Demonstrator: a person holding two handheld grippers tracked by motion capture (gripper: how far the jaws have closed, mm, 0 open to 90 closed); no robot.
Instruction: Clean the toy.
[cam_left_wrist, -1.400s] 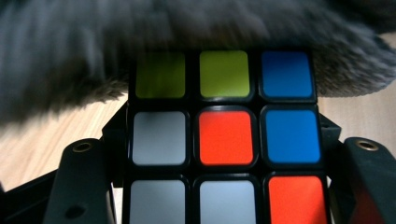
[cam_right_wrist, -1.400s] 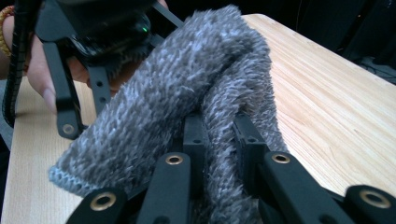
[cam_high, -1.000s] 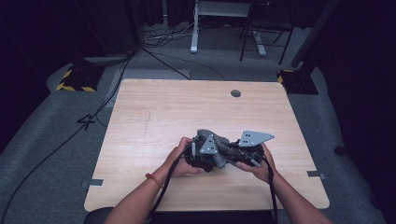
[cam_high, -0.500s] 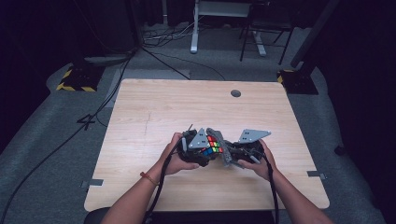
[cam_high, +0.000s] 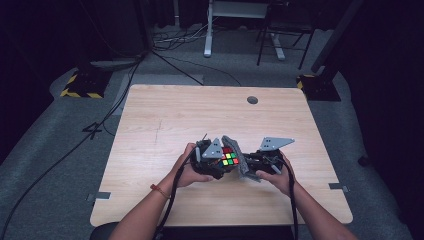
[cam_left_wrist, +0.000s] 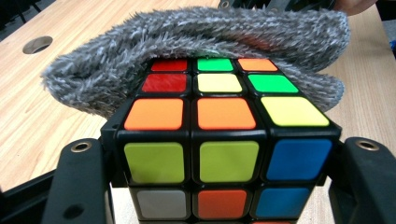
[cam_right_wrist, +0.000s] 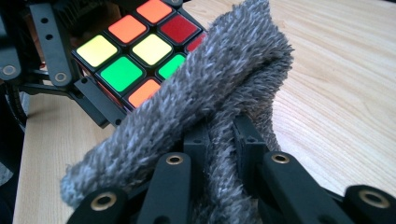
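wiping looks barely begun: left gripper (cam_high: 216, 161) jaws pinch the puzzle cube (cam_left_wrist: 219, 135) above the table (cam_high: 165, 115), right gripper (cam_right_wrist: 219, 140) jaws clamp the grey fuzzy cloth (cam_right_wrist: 196, 112) laid against its top face, other faces still untouched.

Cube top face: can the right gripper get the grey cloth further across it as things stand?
Probably yes. The right gripper pinches the grey cloth, already draped over the far row of the cube, held by the left gripper; remaining stickers lie uncovered.
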